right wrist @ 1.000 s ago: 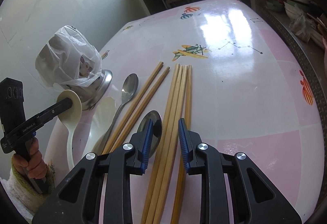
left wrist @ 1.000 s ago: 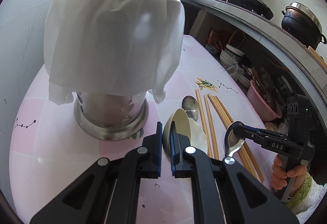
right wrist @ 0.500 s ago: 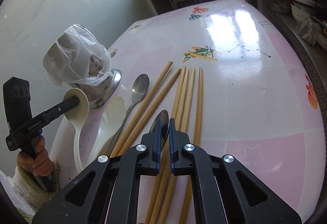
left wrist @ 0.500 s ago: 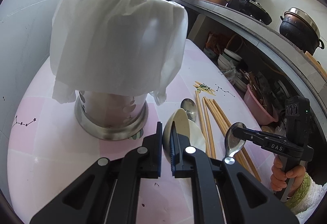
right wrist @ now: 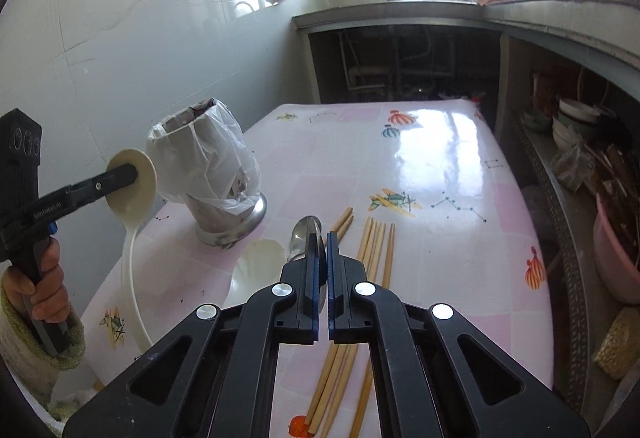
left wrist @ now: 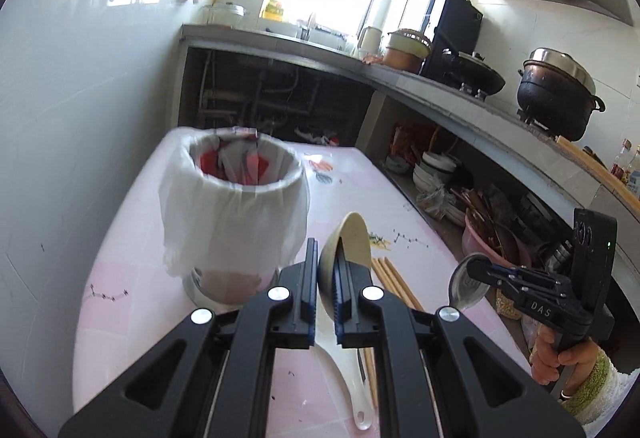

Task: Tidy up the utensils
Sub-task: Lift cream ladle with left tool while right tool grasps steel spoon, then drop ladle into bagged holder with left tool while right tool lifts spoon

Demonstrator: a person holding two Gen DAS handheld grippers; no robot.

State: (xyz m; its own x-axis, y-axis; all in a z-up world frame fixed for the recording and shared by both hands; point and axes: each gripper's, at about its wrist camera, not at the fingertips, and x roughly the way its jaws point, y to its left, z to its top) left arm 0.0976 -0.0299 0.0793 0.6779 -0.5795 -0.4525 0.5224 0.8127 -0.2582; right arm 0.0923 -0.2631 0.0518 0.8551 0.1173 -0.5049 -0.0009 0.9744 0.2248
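My left gripper [left wrist: 325,280] is shut on the bowl of a cream plastic ladle [left wrist: 352,238], lifted off the table with its handle hanging down; it also shows in the right wrist view [right wrist: 134,182]. My right gripper [right wrist: 323,254] is shut on a metal spoon [right wrist: 306,234], raised above the table; it also shows in the left wrist view [left wrist: 466,284]. A steel utensil holder lined with a white plastic bag [left wrist: 234,206] stands at the table's left, just ahead of my left gripper. Several wooden chopsticks [right wrist: 376,250] lie on the pink table [right wrist: 440,166].
A second cream ladle [right wrist: 256,270] lies on the table beside the holder. The white wall runs along the left. A counter with pots [left wrist: 556,94] and open shelves of dishes [right wrist: 580,126] stands at the right, with a pink basin [right wrist: 616,250] below.
Both grippers rose off the table. The right gripper closed on the metal spoon and lifted it. The left gripper carried the ladle up level with the holder's rim.
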